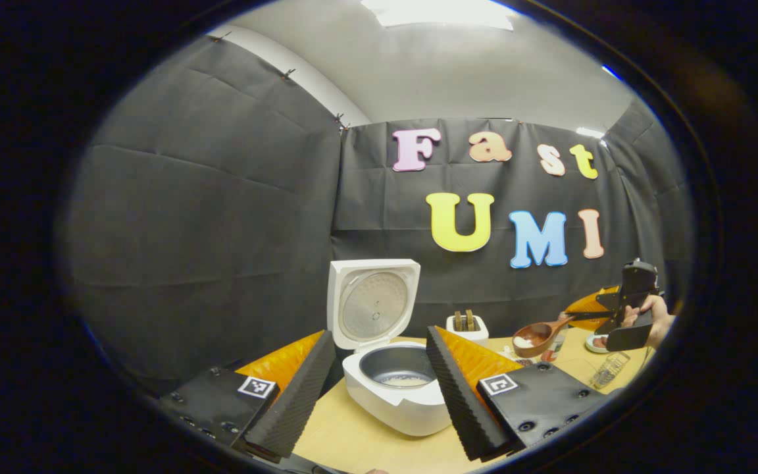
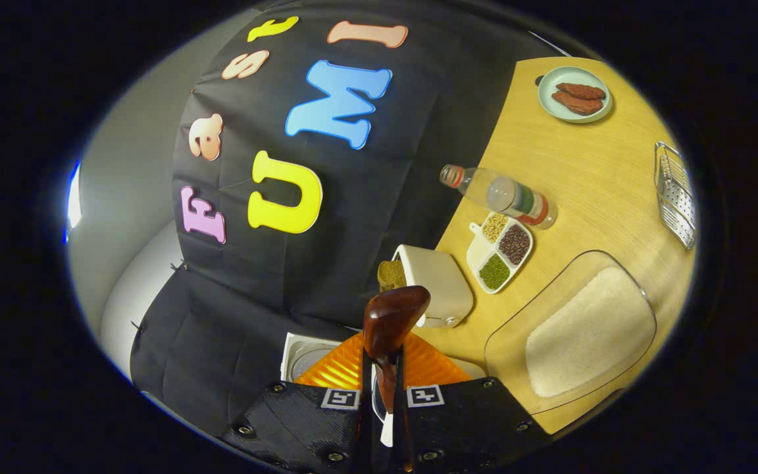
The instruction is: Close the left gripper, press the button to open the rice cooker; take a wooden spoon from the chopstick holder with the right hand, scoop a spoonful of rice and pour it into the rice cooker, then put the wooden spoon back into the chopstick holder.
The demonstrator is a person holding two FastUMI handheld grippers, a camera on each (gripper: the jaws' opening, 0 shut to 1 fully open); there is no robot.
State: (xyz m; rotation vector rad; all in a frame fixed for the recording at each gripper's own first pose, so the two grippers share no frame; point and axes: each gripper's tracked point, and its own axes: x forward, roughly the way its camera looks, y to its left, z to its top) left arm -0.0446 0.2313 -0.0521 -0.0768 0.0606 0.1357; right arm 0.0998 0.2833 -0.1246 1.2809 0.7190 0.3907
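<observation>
Fingers: left gripper (image 1: 379, 382) spread, empty | right gripper (image 2: 382, 395) clamps wooden spoon (image 2: 389, 322) | spoon hides rice cooker (image 2: 300, 352)

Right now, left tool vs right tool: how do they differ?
The left tool stands open with nothing between its fingers; the right tool is shut on the wooden spoon. The left tool sits low, just in front of the open rice cooker; the right tool is held up off the table, the spoon carrying rice. Both have orange-and-black fingers.
</observation>
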